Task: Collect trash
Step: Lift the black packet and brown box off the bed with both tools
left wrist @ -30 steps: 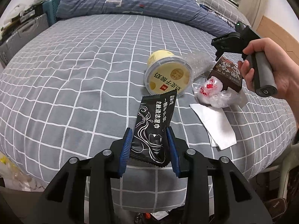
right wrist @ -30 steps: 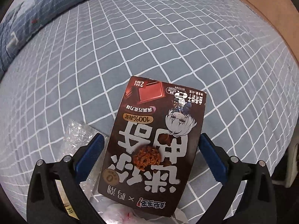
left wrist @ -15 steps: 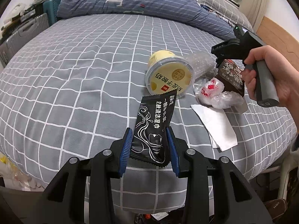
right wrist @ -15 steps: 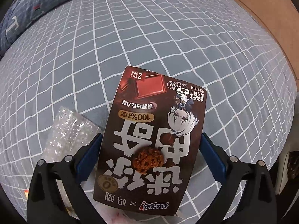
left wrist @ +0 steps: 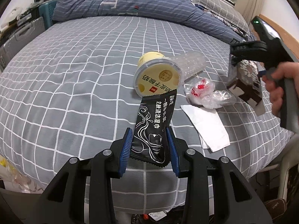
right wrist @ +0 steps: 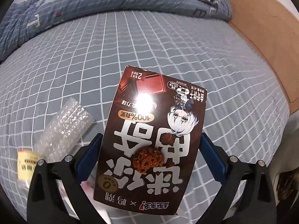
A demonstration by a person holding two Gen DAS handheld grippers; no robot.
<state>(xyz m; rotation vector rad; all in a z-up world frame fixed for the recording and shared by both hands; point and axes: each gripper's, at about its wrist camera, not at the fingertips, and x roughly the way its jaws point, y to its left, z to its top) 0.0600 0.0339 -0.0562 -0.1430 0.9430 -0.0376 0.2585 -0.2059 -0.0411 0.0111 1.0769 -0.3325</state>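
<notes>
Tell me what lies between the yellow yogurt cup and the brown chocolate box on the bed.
In the left wrist view, a clear bubble wrap piece and a crumpled plastic wrapper with red print lie between the yogurt cup and the chocolate box.

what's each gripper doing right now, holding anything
Left gripper: shut on the black wipes packet.
Right gripper: shut on the brown chocolate box, lifted above the bed.

Checked bed [left wrist: 74, 74], blue duvet [left wrist: 149, 3], grey suitcase [left wrist: 24, 35]
</notes>
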